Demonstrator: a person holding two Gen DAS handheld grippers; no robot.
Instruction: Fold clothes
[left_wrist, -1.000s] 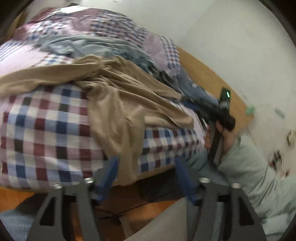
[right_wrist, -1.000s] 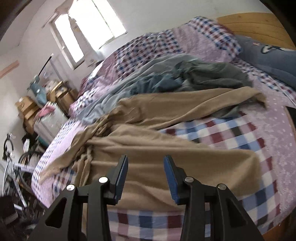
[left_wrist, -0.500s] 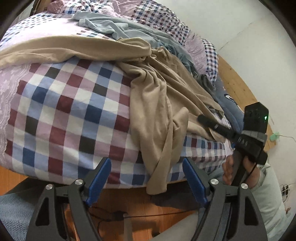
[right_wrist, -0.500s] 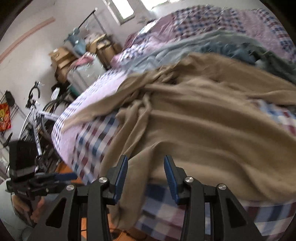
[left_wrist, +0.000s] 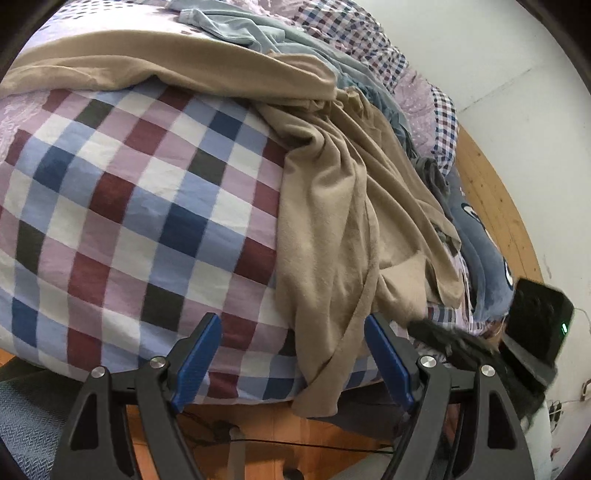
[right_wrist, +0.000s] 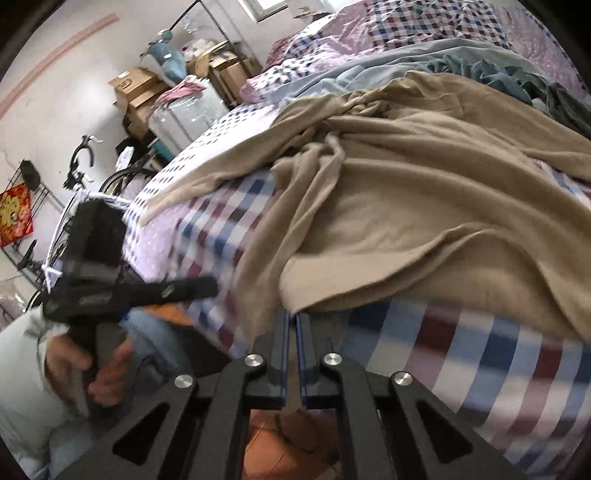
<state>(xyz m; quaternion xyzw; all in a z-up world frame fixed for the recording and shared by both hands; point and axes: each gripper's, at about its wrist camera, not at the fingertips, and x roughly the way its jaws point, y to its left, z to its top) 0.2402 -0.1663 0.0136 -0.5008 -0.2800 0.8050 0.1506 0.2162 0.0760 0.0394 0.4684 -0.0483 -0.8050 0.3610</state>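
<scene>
Left wrist view first, from left to right: the checked bedspread (left_wrist: 140, 192) fills the left half, pulled over the rounded edge of the bed. The tan garment (left_wrist: 332, 206) starts as a long band across the top of the bed, then bunches in the middle and spills down over the near edge, its lowest fold hanging below the mattress toward the wooden floor (left_wrist: 258, 424). The left gripper (left_wrist: 295, 358) has its blue pads wide apart; that hanging fold sits between them, with no pad pressing on it. Behind the tan cloth lies a pale blue garment (left_wrist: 236, 26), and farther right a dark blue pillow (left_wrist: 476, 236) against the wooden headboard (left_wrist: 495, 206). At the far right edge the other tool shows as a dark blur.

Right wrist view, again from the left: a hand (right_wrist: 99, 365) in a pale sleeve grips the handle of the left tool, with cardboard boxes (right_wrist: 136, 92) and a bicycle (right_wrist: 85, 166) behind. In the middle the right gripper (right_wrist: 291, 332) has its pads together at the lower edge of the tan garment; whether any cloth is caught between them I cannot tell.
</scene>
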